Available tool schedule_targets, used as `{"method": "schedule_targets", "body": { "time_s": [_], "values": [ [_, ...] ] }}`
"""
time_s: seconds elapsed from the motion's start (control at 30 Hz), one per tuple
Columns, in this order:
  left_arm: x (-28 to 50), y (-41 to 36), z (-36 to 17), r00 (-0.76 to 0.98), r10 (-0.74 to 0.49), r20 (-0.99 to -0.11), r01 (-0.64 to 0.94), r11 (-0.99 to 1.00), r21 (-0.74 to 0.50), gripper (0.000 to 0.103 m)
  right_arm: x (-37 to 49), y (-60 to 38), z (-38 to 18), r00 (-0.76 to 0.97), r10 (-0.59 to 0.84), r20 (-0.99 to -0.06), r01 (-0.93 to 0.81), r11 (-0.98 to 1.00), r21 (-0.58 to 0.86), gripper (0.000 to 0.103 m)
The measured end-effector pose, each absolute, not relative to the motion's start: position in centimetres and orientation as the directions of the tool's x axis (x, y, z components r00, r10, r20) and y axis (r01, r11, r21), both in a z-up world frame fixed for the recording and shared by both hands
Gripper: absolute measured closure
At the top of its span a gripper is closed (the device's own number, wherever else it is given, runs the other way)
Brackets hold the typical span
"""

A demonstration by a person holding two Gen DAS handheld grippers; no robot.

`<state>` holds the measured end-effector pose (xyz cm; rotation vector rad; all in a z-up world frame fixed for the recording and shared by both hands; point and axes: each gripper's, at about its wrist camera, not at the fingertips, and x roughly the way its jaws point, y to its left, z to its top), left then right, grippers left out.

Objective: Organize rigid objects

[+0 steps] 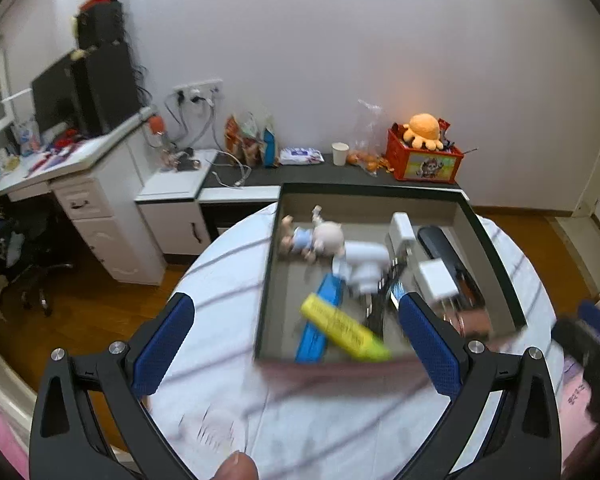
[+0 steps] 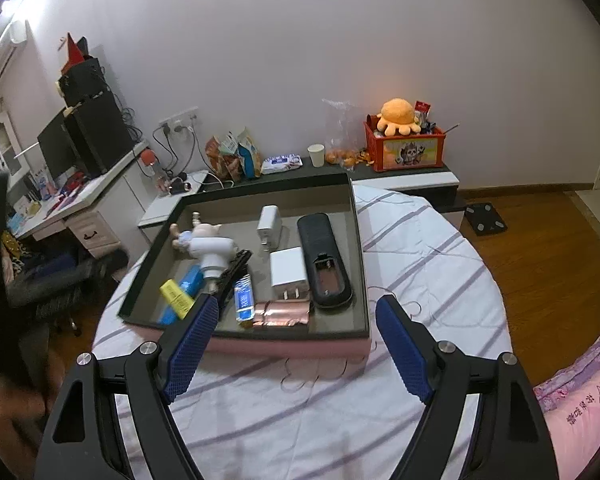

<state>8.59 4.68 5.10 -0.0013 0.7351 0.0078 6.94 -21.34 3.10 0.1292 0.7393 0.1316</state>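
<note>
A shallow dark-rimmed box (image 2: 356, 240) with a pink front wall sits on the round table (image 2: 420, 248). It holds a doll (image 2: 184, 236), a white tool (image 2: 216, 252), a yellow block (image 2: 176, 298) on a blue one (image 2: 190, 280), two white chargers (image 2: 288, 268), a black remote (image 2: 326, 260) with its battery bay open, a blue-white pack (image 2: 243, 298) and a copper foil wrapper (image 2: 282, 312). My right gripper (image 2: 296, 312) is open and empty at the box's near edge. My left gripper (image 1: 296, 316) is open and empty, left of the box (image 1: 268, 276); its view is blurred.
The table has a white striped cloth (image 2: 320, 412). Behind it stands a low black-topped cabinet (image 2: 412, 178) with a paper cup (image 2: 316, 155), snack bags and a red toy crate (image 2: 404, 148). A desk (image 2: 100, 188) with speakers is at left. A pink cushion (image 2: 580, 392) lies at right.
</note>
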Motion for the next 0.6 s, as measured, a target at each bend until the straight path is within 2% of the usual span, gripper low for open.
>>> {"method": "schedule_targets", "body": {
  "time_s": [0.13, 0.23, 0.27, 0.3, 0.6],
  "values": [
    [2.0, 4.9, 5.9, 0.777, 0.038, -0.629, -0.028, 0.999, 0.026, 0.000, 3.4, -20.2, 4.7, 0.750, 0.175, -0.638, -0.112, 0.984, 0.138, 0.020],
    [-1.8, 5.1, 6.1, 0.775, 0.024, -0.632, -0.023, 1.000, 0.009, 0.000, 1.0, -19.4, 5.1, 0.751, 0.175, -0.636, -0.127, 0.984, 0.121, 0.019],
    [-2.6, 5.0, 6.2, 0.774, 0.024, -0.632, -0.025, 1.000, 0.008, 0.000, 0.2, -19.2, 5.1, 0.751, 0.173, -0.637, -0.127, 0.985, 0.118, 0.014],
    [-3.5, 4.9, 6.3, 0.775, 0.027, -0.632, -0.028, 1.000, 0.008, 0.000, -0.6, -19.1, 5.1, 0.751, 0.171, -0.637, -0.126, 0.985, 0.116, 0.014],
    [-8.0, 4.0, 8.8, 0.796, 0.062, -0.603, -0.042, 0.998, 0.048, 0.000, -5.4, -18.6, 6.3, 0.779, 0.154, -0.608, -0.127, 0.988, 0.088, 0.014]
  ]
}}
